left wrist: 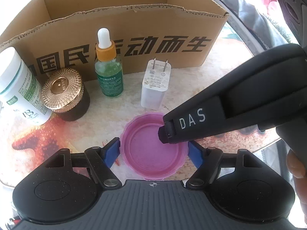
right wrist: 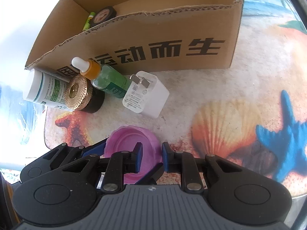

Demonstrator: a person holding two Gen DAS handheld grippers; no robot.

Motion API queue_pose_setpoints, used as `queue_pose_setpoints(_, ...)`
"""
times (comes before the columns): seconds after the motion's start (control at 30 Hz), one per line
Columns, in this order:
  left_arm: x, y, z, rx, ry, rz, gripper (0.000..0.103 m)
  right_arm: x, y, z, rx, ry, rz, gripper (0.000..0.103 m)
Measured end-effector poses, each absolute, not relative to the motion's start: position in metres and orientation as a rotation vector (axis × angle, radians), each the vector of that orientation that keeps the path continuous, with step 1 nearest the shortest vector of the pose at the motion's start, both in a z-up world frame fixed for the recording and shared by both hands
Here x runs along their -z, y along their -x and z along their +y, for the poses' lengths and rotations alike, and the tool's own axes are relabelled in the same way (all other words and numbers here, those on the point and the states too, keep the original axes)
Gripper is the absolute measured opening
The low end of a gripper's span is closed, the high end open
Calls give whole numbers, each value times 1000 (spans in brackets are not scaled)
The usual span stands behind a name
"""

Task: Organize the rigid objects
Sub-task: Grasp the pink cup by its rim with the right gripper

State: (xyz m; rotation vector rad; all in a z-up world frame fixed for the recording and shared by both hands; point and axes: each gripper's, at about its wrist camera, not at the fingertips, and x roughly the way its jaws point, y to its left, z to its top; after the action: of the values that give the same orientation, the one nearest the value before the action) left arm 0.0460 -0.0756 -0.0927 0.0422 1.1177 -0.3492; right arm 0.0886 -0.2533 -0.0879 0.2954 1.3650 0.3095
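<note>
A pink round lid (left wrist: pixel 151 149) lies rim-up on the table. My left gripper (left wrist: pixel 153 151) stands around it, one blue pad on each side at its rim. My right gripper (right wrist: pixel 151 156) straddles the lid's right wall (right wrist: pixel 151 140), one pad inside, one outside, with a gap showing. Its black body (left wrist: pixel 230 103) reaches in from the right in the left wrist view. Behind stand a white charger (left wrist: pixel 155 84), a green dropper bottle (left wrist: pixel 109 72), a gold-lidded dark jar (left wrist: pixel 65 94) and a white bottle (left wrist: pixel 17 88).
An open cardboard box (left wrist: pixel 122 26) stands at the back; in the right wrist view it holds a round black tin (right wrist: pixel 104 15) and a green tube (right wrist: pixel 88 21). The table's beach-print cover (right wrist: pixel 230 118) extends right. The table edge is near on the right.
</note>
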Motion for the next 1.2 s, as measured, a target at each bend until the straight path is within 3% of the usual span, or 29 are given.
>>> queue_pose_setpoints(1.2,60,-54,-89,384,-24,1111,74,57,-83,-278,-290,-319,1338,24)
